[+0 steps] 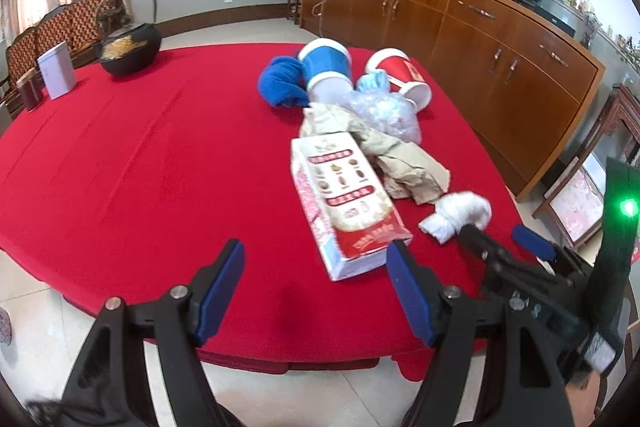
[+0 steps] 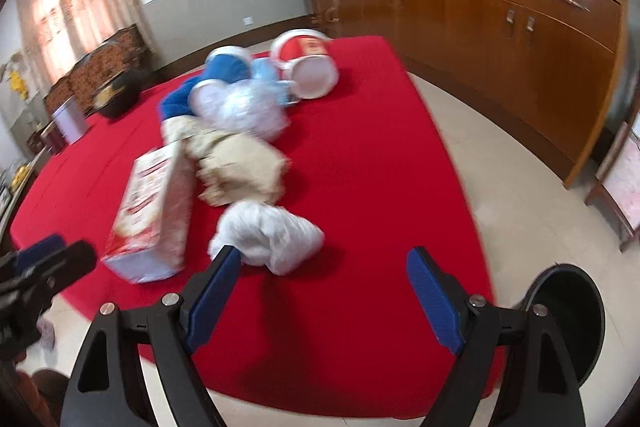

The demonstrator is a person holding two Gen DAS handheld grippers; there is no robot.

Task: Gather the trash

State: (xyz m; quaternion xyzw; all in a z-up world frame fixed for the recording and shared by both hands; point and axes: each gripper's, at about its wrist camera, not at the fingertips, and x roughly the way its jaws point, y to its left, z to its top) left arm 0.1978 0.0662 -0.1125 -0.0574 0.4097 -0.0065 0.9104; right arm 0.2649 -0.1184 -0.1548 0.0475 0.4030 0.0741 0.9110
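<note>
A plain red cloth (image 1: pixel 160 167) covers the tabletop. On it lie a blue-and-white cup (image 1: pixel 326 67), a red-and-white cup (image 1: pixel 400 73), a blue towel (image 1: pixel 280 83), beige crumpled paper (image 1: pixel 404 163), a white wad (image 1: pixel 460 215) and a white carton (image 1: pixel 348 203) printed red, by clear pale-blue plastic (image 1: pixel 384 111)

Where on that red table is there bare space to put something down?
The red tablecloth lies bare between the black kettle and the printed carton. It is crowded from the carton through the crumpled brown paper back to the blue cup.
</note>
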